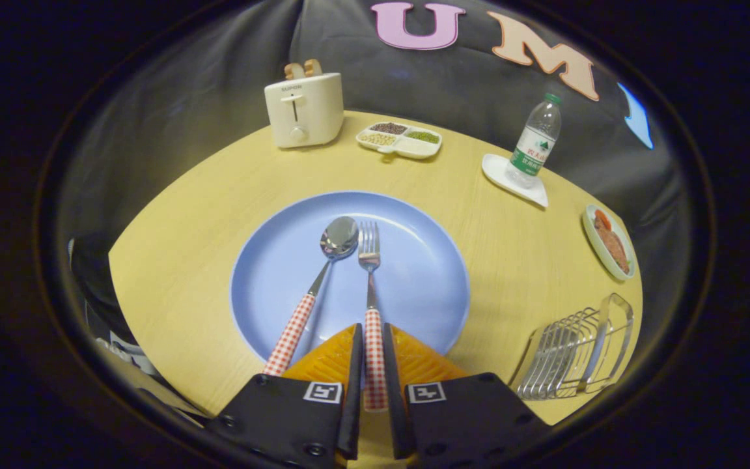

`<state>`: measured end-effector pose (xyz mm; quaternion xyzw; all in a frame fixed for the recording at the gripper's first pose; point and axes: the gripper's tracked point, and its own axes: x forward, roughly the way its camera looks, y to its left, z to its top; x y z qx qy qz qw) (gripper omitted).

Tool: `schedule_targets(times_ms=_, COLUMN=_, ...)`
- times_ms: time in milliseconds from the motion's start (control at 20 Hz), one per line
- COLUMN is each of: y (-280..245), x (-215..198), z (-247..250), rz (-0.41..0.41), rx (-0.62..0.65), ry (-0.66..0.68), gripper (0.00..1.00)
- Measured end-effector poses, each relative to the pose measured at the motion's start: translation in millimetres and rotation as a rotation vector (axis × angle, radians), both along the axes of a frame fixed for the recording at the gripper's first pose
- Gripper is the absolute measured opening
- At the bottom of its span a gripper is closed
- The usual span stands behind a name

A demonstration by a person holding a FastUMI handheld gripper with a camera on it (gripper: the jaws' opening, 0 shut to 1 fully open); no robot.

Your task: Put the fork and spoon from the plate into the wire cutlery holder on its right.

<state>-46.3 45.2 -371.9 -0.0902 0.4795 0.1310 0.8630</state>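
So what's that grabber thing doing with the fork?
A person is holding a gripper, and its two fingers sit on either side of the fork handle, closed up against it. The fork and the spoon both lie on the blue plate. The wire cutlery holder, to the plate's right, has nothing in it yet.

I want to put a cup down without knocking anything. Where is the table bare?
Bare wood lies between the plate and the toaster, and between the plate and the wire holder. The far edge is crowded: divided dish, bottle, small dish. The gripper has the fork handle between its fingers, spoon alongside.
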Motion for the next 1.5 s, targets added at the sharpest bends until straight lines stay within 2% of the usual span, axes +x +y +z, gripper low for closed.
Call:
schedule_targets(times_ms=100, y=-5, x=-1, z=-2, rz=0.006, rx=-0.018, ry=0.008, gripper=0.14)
schedule_targets(times_ms=250, y=-9, x=-1, z=4, rz=0.002, rx=-0.034, ry=0.010, gripper=0.11)
schedule_targets(times_ms=550, y=-23, x=13, z=43, rz=0.039, rx=-0.034, ry=0.001, gripper=0.10)
schedule_targets(times_ms=750, y=-43, x=21, z=75, rz=0.017, rx=-0.021, ry=-0.012, gripper=0.10)
schedule_targets(times_ms=1250, y=-130, x=19, z=152, rz=-0.001, rx=-0.039, ry=-0.024, gripper=0.10)
schedule_targets(times_ms=1500, y=-176, x=-1, z=170, rz=0.013, rx=-0.081, ry=0.052, gripper=0.11)
